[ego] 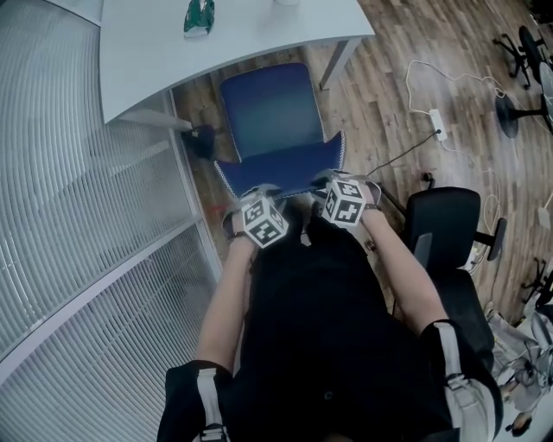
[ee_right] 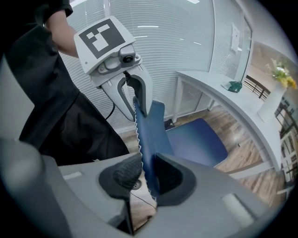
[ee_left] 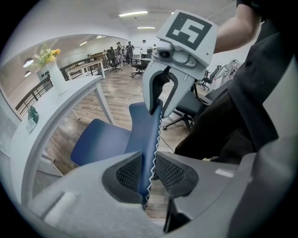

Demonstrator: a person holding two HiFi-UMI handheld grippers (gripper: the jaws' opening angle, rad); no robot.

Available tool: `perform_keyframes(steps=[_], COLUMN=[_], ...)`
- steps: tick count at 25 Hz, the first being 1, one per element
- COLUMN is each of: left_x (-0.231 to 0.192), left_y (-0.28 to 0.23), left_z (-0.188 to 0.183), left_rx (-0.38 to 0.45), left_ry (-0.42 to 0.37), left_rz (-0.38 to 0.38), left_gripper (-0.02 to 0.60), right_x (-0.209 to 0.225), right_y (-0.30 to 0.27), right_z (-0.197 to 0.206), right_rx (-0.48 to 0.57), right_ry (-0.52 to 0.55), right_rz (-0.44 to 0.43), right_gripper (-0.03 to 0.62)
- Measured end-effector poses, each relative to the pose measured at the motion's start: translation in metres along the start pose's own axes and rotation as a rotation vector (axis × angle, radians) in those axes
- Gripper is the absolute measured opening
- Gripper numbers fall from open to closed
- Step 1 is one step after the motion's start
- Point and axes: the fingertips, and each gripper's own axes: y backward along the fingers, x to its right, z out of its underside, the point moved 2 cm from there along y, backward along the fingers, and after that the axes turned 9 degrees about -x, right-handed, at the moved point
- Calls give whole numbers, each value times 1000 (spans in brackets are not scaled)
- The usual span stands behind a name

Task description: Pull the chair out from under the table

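Note:
A blue chair (ego: 272,116) stands at the white table (ego: 233,39), its seat mostly out from beneath the tabletop edge. Both grippers hold the top edge of its backrest (ego: 285,177). My left gripper (ego: 257,193) is on the left end and my right gripper (ego: 335,183) on the right end. In the left gripper view the left gripper (ee_left: 148,173) is shut on the blue backrest (ee_left: 150,135), and the right gripper (ee_left: 157,106) clamps the same edge farther along. In the right gripper view the right gripper (ee_right: 146,179) pinches the backrest (ee_right: 150,135), with the left gripper (ee_right: 136,103) beyond it.
A black office chair (ego: 445,237) stands close on the right. A power strip (ego: 439,125) with cables lies on the wood floor. A glass wall with blinds (ego: 86,216) runs along the left. A green object (ego: 199,17) and a vase of flowers (ee_left: 52,69) sit on the table.

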Motion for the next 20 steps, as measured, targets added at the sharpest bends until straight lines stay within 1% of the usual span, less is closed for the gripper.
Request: perform_keyframes(steps=[7, 12, 16, 20], left_x=[39, 68, 86, 103], left_y=[-3, -1, -1, -1], left_z=[-3, -5, -7, -8], left_rx=[8, 10, 19, 21], left_ry=[44, 58, 81, 87], left_rz=[-9, -11, -23, -21], left_gripper=[98, 99, 101, 101], right_x=[-33, -59, -73, -88], right_y=[4, 10, 13, 15], right_z=[20, 33, 41, 49], right_rx=[-11, -14, -15, -14], right_ry=[16, 26, 39, 47], right_rz=[-17, -25, -27, -30], right_gripper=[98, 97, 97, 96])
